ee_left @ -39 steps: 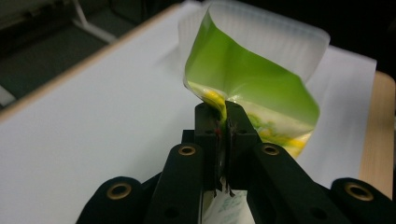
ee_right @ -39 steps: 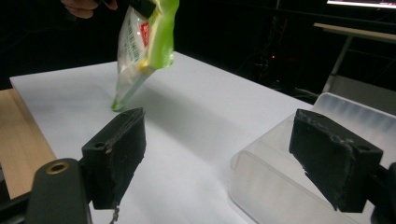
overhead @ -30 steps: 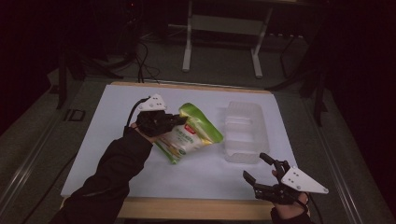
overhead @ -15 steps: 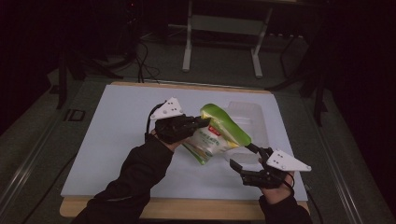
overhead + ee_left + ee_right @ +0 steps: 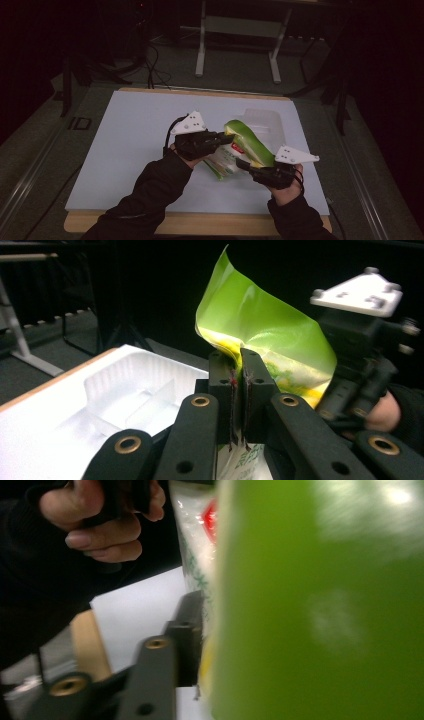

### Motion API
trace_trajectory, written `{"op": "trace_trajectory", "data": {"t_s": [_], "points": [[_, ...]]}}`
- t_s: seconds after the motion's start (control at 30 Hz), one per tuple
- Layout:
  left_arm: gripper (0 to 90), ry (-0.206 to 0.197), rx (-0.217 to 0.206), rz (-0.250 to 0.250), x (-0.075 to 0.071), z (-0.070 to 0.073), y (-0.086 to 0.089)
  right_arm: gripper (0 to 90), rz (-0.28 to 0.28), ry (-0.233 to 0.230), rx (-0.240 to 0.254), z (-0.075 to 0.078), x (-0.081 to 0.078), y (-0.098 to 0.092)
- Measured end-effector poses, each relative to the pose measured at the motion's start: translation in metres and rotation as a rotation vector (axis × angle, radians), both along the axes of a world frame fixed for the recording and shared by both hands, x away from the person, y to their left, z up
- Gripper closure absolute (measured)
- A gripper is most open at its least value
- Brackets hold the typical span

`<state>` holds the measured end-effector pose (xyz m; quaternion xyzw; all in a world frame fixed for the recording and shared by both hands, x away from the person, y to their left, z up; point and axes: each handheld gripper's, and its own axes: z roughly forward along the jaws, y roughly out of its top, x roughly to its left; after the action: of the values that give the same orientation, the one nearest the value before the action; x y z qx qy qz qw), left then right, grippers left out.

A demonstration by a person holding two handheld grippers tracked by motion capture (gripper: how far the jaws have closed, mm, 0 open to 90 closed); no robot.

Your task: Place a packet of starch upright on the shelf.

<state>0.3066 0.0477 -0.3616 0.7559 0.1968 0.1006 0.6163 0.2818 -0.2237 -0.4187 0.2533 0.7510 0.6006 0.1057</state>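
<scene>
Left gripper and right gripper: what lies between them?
The green snack bag, seen in the high view. The left gripper is shut on its edge, the right gripper meets it from the other side.

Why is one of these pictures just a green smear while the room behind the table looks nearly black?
In the right gripper view the green snack bag sits so near the lens that it is out of focus. In the left gripper view it is sharp, with soft glare on its foil, and the white plastic tray is brightly lit. In the high view light falls on the table; the surroundings stay dark.
</scene>
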Motion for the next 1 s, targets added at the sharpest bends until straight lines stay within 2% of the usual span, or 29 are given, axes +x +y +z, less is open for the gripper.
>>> {"op": "trace_trajectory", "data": {"t_s": [0.07,0.13,0.17,0.23,0.37,0.43,0.57,0.63,0.7,0.8,0.9,1.0], "points": [[86.7,-0.013,0.014,0.003,-0.002,0.000,-0.001,71.5,0.013,0.051,0.003,0.001,0.005,-0.003],[86.6,-0.030,0.033,0.017,-0.002,0.000,-0.002,76.0,0.032,0.073,-0.010,0.004,0.008,-0.004],[86.5,-0.034,0.039,0.021,-0.002,0.000,-0.002,78.5,0.036,0.070,-0.035,0.007,0.008,-0.004],[86.4,-0.015,0.027,0.014,0.002,-0.002,0.001,80.2,0.036,0.085,-0.055,0.012,0.008,-0.004],[86.2,-0.005,0.013,0.006,0.006,-0.004,0.004,80.8,0.027,0.071,-0.101,0.019,0.011,-0.004],[86.1,-0.002,0.004,0.005,0.007,-0.004,0.005,81.3,0.018,0.078,-0.106,0.023,0.013,-0.005],[84.3,-0.016,-0.027,-0.023,0.010,0.000,0.010,82.5,0.025,0.039,-0.143,0.035,0.012,-0.004],[81.4,-0.021,-0.058,-0.040,0.012,0.001,0.013,82.5,0.023,0.013,-0.148,0.042,0.012,-0.005],[67.1,-0.022,-0.090,-0.057,0.013,0.000,0.016,82.6,0.011,-0.003,-0.154,0.047,0.012,-0.006],[43.4,-0.037,-0.113,-0.066,0.011,-0.002,0.019,82.7,-0.008,-0.031,-0.166,0.055,0.013,-0.008],[28.6,-0.038,-0.095,-0.094,0.007,-0.006,0.021,82.7,-0.014,-0.039,-0.157,0.064,0.016,-0.015],[15.2,-0.008,-0.037,-0.092,0.002,-0.012,0.022,82.7,-0.035,-0.044,-0.143,0.074,0.020,-0.024]]}}
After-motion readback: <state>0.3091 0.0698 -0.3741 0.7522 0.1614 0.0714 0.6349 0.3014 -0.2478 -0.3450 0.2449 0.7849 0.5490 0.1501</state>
